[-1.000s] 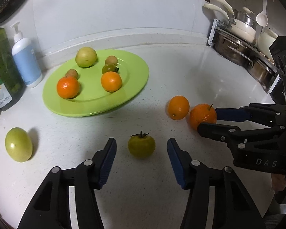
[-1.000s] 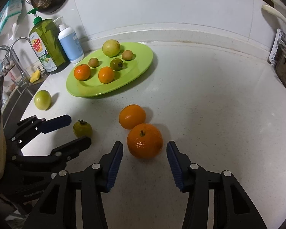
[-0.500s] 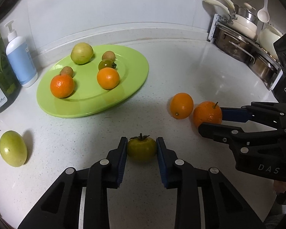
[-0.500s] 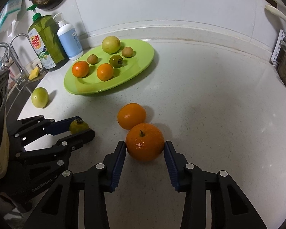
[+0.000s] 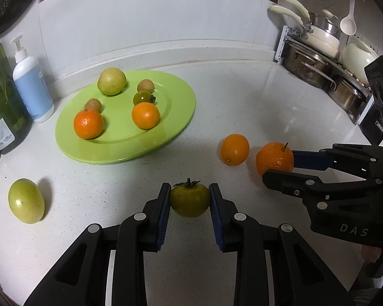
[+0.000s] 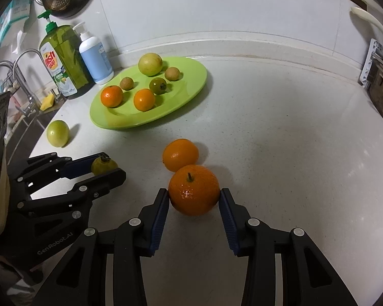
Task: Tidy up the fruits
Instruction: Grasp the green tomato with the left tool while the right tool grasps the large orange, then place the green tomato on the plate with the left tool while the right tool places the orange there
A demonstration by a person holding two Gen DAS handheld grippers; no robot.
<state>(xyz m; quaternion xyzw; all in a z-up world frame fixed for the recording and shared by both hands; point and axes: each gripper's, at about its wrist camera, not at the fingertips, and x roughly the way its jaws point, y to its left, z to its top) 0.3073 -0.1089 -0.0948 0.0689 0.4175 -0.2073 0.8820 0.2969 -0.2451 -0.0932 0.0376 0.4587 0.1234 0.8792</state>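
Observation:
My left gripper is shut on a green tomato with a dark stem, just above the white counter. My right gripper is shut on a stemmed orange mandarin; it also shows in the left wrist view. A second orange lies loose just beyond it. A pale green fruit lies loose at the left. A lime-green plate at the back left holds several fruits: two oranges, a pale green fruit, a small green tomato and two small brown fruits.
A green dish-soap bottle and a white-blue pump bottle stand behind the plate against the wall. A sink with a tap is at the far left. Pots on a rack stand at the back right.
Both grippers have closed from open onto their fruits: left on the green tomato, right on the stemmed mandarin. Both fruits now sit gripped between the blue pads.

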